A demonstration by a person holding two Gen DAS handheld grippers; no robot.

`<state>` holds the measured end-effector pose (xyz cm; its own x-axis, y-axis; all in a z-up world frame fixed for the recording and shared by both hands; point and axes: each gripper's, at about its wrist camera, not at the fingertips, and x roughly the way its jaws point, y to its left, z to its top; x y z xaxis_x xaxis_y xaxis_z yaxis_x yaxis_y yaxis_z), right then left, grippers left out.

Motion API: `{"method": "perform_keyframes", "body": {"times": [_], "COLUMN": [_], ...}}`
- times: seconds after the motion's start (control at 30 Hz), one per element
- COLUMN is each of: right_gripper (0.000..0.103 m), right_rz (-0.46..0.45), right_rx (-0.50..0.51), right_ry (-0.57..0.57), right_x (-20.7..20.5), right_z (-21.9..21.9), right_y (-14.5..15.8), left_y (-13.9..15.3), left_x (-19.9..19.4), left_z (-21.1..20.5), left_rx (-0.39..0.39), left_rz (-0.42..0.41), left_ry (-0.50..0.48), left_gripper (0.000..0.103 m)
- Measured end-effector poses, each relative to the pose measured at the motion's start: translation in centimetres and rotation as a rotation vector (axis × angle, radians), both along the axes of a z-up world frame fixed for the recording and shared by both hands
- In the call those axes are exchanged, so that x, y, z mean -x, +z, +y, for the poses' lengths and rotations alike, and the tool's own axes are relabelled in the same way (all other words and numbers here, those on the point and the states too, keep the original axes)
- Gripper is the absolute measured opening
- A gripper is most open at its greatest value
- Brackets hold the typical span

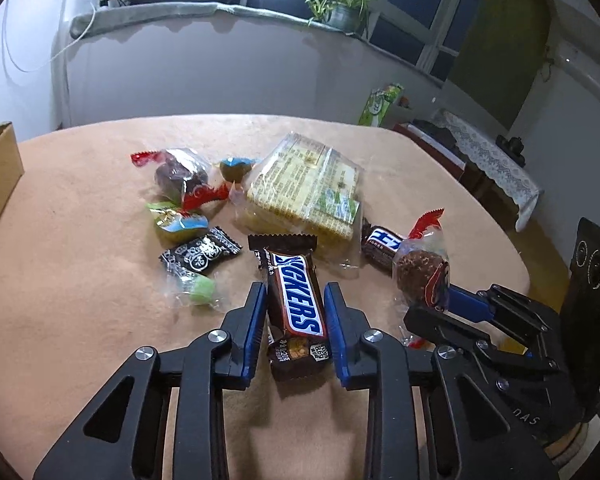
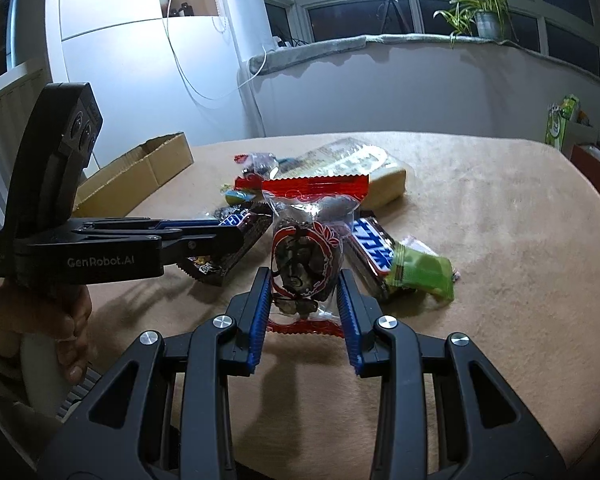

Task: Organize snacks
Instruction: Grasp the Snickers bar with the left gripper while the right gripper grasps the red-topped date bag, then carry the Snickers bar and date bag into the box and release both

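Note:
In the left wrist view a brown Snickers bar (image 1: 296, 308) lies lengthwise between the blue pads of my left gripper (image 1: 295, 292), which is shut on it. The right wrist view shows that gripper (image 2: 236, 236) from the side, the bar's end tilted above the cloth. My right gripper (image 2: 304, 280) is shut on a clear chocolate pack with red ends (image 2: 306, 256), held upright. From the left wrist view, the right gripper (image 1: 436, 304) and its chocolate pack (image 1: 420, 276) sit at the right.
A tan cloth covers the table (image 1: 80, 320). On it lie a cracker pack (image 1: 304, 188), a second Snickers (image 1: 380, 242), a black candy (image 1: 200, 256), green candies (image 1: 178, 222) and another chocolate pack (image 1: 180, 176). An open cardboard box (image 2: 140, 168) stands at the far left edge.

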<state>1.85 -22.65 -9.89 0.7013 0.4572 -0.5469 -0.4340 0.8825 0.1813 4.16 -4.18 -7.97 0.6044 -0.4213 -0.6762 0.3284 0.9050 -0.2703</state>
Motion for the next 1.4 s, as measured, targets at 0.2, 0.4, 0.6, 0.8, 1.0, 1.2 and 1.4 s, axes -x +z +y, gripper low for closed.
{"method": "perform_keyframes", "body": {"times": [0.2,0.4,0.6,0.8,1.0,1.2,1.4], "right_gripper": [0.034,0.034,0.034,0.034,0.034,0.034,0.034], "right_rz": [-0.032,-0.079,-0.132,-0.159,-0.174,-0.188,-0.202], "right_rx": [0.010,0.022,0.034,0.048,0.067,0.096,0.120], "right_ry": [-0.019,-0.030,-0.027,-0.018,0.021,0.099,0.211], "right_x": [0.5,0.8,1.1,1.2,1.3,1.0,0.8], "right_z": [0.2,0.4,0.9,1.9,4.3,8.8,15.3], "right_y": [1.3,3.5,5.8,7.2,8.1,8.8,9.2], "left_y": [0.7,3.0,6.0,7.8,8.8,9.4,9.1], "left_x": [0.4,1.1,2.0,2.6,3.7,5.0,6.4], "left_z": [0.1,1.1,1.8,3.0,5.2,9.1,15.1], "left_rx": [0.013,0.035,0.042,0.047,0.050,0.051,0.049], "left_rz": [-0.021,-0.078,-0.161,-0.213,-0.258,-0.294,-0.310], "left_ry": [-0.006,0.006,0.017,0.037,0.073,0.146,0.266], "left_gripper": [0.028,0.028,0.028,0.028,0.028,0.028,0.028]}}
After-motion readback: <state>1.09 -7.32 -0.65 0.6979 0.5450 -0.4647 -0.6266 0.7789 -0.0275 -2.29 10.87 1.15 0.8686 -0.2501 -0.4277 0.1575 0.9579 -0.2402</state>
